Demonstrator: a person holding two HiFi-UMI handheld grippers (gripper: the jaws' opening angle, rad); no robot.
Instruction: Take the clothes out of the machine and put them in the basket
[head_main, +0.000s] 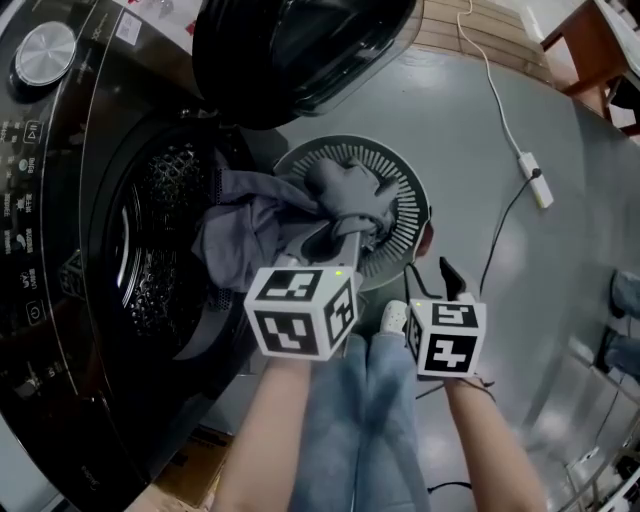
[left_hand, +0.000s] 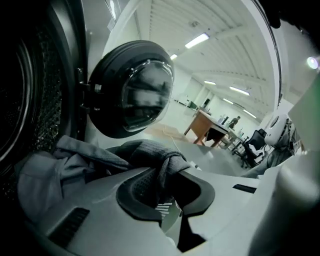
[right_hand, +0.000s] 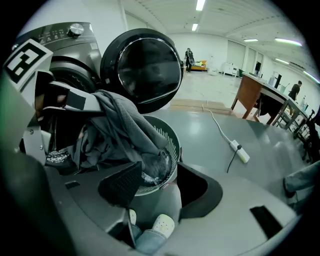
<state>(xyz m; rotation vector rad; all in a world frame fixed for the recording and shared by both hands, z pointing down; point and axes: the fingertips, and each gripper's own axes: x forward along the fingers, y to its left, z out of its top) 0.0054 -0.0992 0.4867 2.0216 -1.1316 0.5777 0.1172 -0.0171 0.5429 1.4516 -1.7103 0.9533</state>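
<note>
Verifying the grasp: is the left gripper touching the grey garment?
Touching. The left gripper view shows the left gripper shut on the grey garment, with a fold of the cloth pinched between its pads.

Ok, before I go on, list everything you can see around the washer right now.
washing machine: one, dark, at left, drum open
door: one, black, swung open
grey garment: one bundle, maybe more pieces, stretched from the drum to over the basket
basket: one, grey, slotted, on the floor by the machine
power strip: one, white, with its cable, on the floor at right
desk: one, brown wood, in the background
bystanders: two, far off in the room
shoe: one seen, white, beside the basket
legs: blue jeans, bottom centre
left gripper: shut on the grey garment, over the basket
right gripper: open, empty, near the basket
</note>
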